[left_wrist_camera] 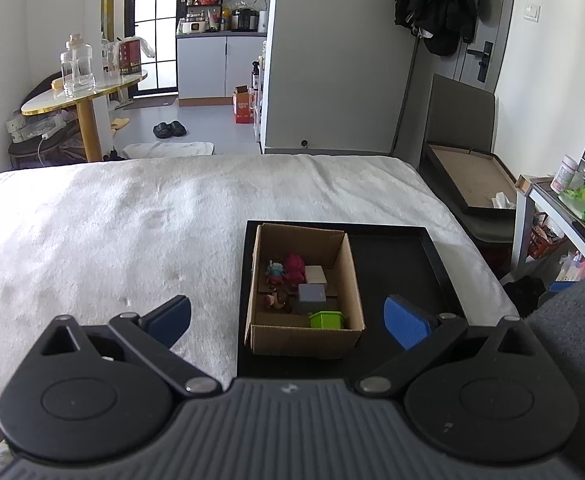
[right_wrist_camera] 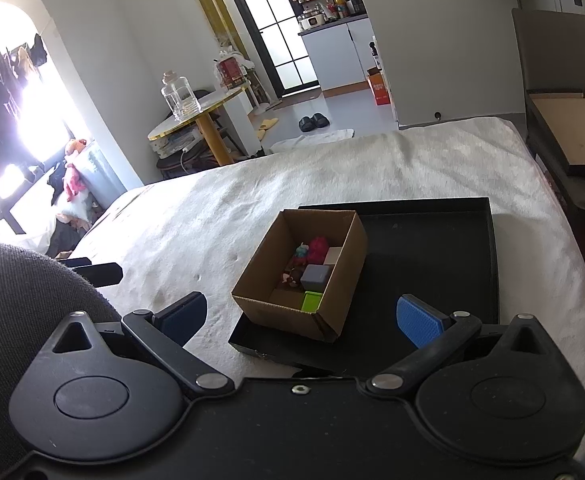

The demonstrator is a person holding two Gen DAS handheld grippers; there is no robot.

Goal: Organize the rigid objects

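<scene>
Both claws wide and empty, held back from the cardboard box.

The box sits in the left part of a black tray on the bed; inside lie a green block, grey cube, white block and small figures. Left claw and right claw grip nothing; the sorting looks done or unstarted, so next comes a reach into the box.

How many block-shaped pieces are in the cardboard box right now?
3: a green block at the near end, a grey cube mid-box, a white block behind it. Small figurines sit alongside; more could hide behind the box walls.
</scene>
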